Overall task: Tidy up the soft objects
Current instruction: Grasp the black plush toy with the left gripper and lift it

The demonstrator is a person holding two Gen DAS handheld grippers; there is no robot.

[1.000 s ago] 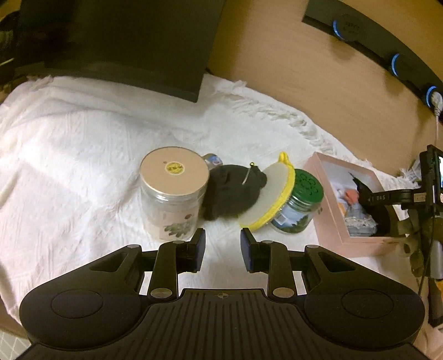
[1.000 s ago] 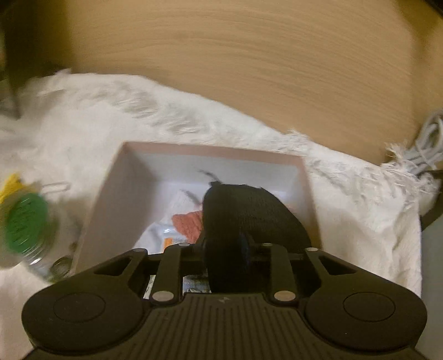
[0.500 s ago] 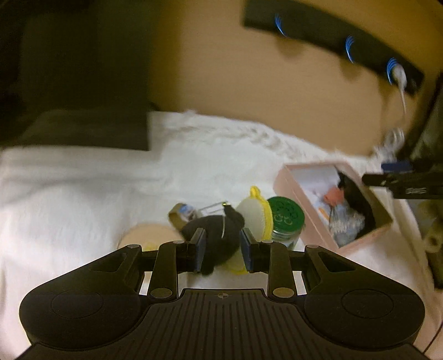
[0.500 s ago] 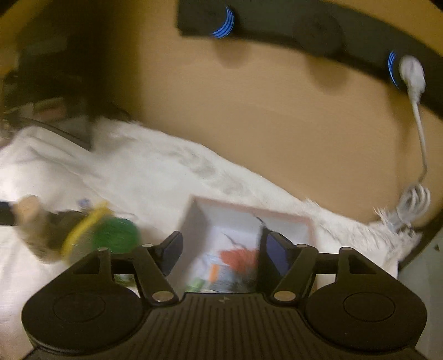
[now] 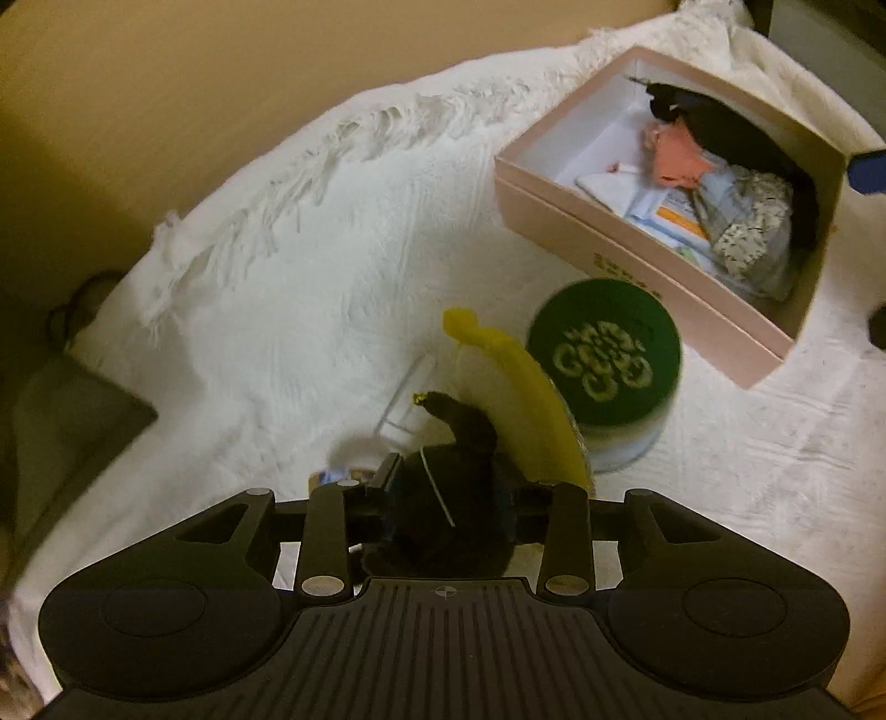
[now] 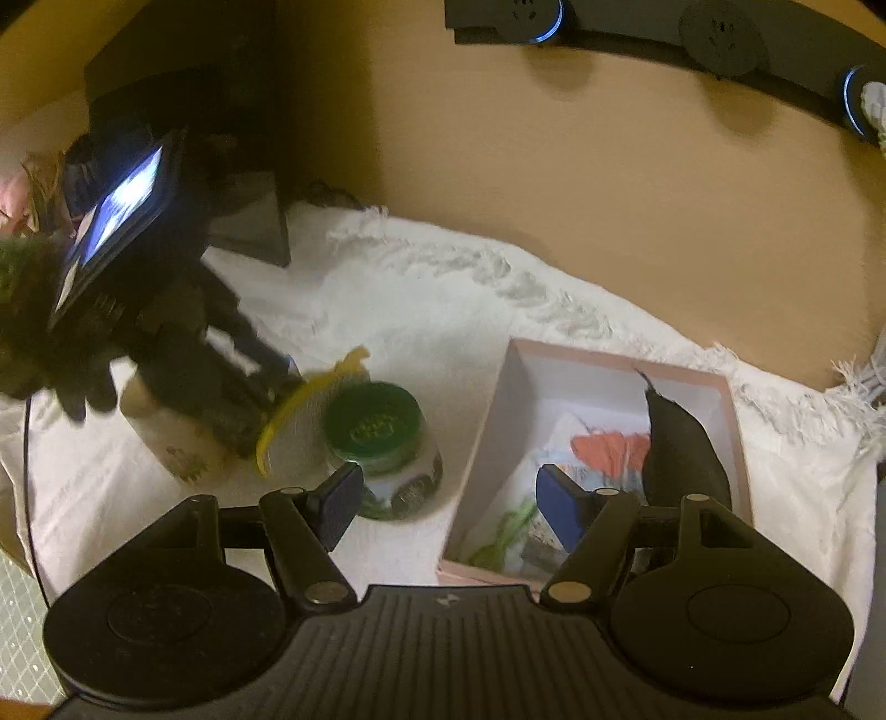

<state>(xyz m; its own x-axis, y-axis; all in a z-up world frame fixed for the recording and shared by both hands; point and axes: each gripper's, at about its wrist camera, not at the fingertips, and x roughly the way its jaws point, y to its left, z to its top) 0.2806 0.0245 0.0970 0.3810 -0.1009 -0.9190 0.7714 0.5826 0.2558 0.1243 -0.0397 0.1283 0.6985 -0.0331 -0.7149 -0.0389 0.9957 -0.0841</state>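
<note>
Left gripper (image 5: 448, 493) jaws just widened, straddling black soft toy (image 5: 443, 498), grip unclear; pink box (image 5: 637, 249) lay far-right. Right gripper (image 6: 443, 504) gaped, empty.

Green-lid jar (image 5: 603, 360) standing upright on the white cloth (image 5: 343, 232), just beside the pink box. Another jar (image 6: 166, 437) sitting further from the box, partly hidden. Wood wall (image 6: 609, 183) running behind the cloth, carrying a black socket strip (image 6: 720, 27).
</note>
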